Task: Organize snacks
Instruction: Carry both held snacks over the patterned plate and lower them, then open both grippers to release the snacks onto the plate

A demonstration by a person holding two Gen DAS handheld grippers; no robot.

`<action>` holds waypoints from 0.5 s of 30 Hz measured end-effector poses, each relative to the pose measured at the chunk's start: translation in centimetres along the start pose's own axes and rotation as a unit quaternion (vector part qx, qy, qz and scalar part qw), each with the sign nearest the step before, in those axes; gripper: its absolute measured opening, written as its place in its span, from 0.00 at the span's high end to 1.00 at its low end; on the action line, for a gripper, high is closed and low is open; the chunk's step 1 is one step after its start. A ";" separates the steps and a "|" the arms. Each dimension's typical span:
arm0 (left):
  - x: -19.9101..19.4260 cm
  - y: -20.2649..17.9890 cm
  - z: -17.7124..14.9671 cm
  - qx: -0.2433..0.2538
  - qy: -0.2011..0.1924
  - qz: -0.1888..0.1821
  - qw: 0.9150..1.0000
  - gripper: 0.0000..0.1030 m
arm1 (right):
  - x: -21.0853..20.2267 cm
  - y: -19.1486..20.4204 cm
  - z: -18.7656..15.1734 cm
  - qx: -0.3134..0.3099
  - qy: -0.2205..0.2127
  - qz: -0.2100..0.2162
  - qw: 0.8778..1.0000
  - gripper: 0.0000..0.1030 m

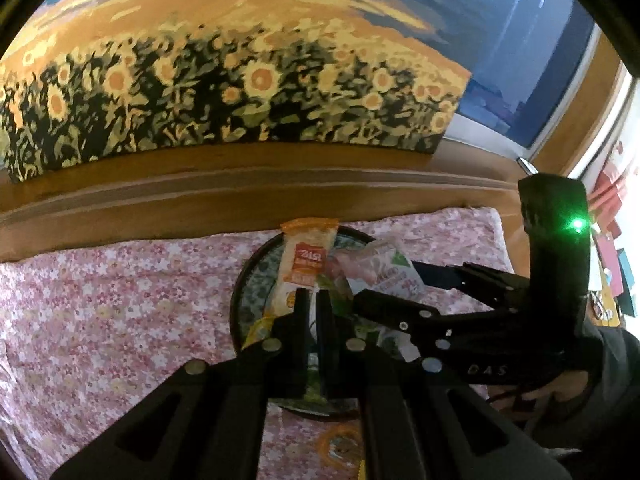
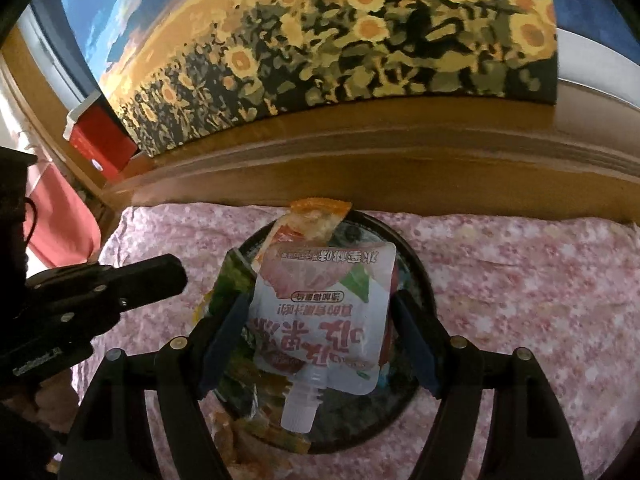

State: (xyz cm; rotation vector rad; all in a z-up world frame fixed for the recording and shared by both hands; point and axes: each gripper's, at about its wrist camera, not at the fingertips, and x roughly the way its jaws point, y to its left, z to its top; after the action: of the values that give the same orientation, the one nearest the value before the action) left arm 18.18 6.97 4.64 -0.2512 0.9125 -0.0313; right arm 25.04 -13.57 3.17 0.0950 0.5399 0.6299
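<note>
On the bed's floral sheet (image 2: 520, 280), a round tray (image 2: 416, 264) holds the snacks. Right claw (image 2: 320, 320) hangs open astride the jelly pouch (image 2: 324, 304), seemingly just placed; left claw (image 1: 314, 312) is closed, empty. Next: withdraw without dragging.

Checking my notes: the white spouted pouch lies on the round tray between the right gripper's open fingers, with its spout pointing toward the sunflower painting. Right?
Not quite. In the right wrist view the pouch on the tray has its spout pointing back toward the right gripper, away from the painting.
</note>
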 end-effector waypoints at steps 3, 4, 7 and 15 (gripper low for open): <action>0.3 0.3 0.1 -0.002 0.005 0.000 1.000 0.98 | 0.2 -0.2 0.0 0.003 0.000 0.003 1.000 0.25; 0.3 0.3 0.0 -0.003 0.006 -0.001 1.000 0.98 | 0.2 -0.4 0.0 0.009 0.000 0.005 1.000 0.25; 0.5 0.4 0.2 -0.007 0.009 -0.002 1.000 0.75 | 0.1 -0.7 -0.1 0.018 -0.004 0.005 1.000 0.23; 0.3 0.7 0.6 -0.016 0.007 0.001 1.000 0.36 | -0.4 -0.7 -0.7 0.016 -0.010 -0.001 1.000 0.15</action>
State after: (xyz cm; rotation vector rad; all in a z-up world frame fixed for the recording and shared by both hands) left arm 18.79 7.75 4.60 -0.2801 0.9274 -0.0175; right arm 24.81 -14.38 2.59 0.1299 0.5300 0.6175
